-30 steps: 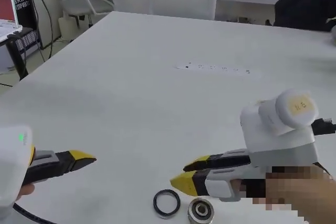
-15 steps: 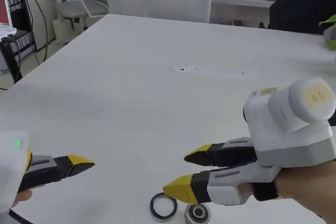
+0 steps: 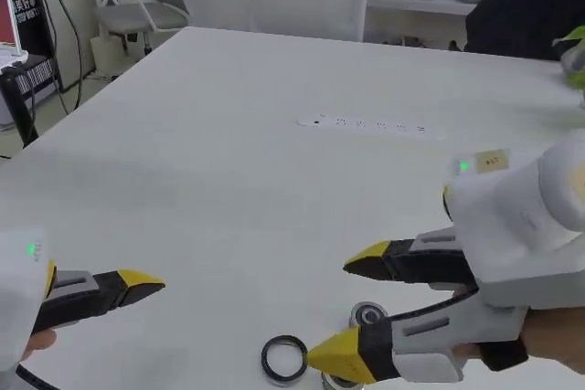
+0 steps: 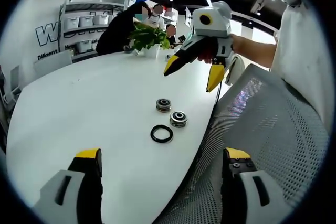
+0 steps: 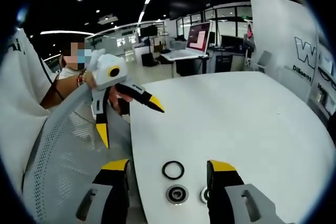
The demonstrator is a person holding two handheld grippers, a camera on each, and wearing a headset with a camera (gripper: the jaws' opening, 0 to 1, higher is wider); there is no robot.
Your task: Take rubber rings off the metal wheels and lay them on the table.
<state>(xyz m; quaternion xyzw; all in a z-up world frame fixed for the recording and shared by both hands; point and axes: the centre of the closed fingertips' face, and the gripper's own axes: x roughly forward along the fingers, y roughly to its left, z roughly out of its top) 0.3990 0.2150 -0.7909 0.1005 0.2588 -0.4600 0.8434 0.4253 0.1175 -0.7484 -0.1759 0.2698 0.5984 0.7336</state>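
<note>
Table point(image 3: 228, 162) holds ring point(image 3: 284, 358); jaws wide, empty-looking.

Metal wheel point(image 3: 369, 314) half hidden, behind right tongs point(image 3: 329, 308)

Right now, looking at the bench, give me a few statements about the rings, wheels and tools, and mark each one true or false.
1. A black rubber ring lies loose and flat on the table. True.
2. Three wheels sit on the table. False: there are two metal wheels.
3. The right tool is open. True.
4. The left one is clamped on the ring. False: the left tool is open and holds nothing.
</note>
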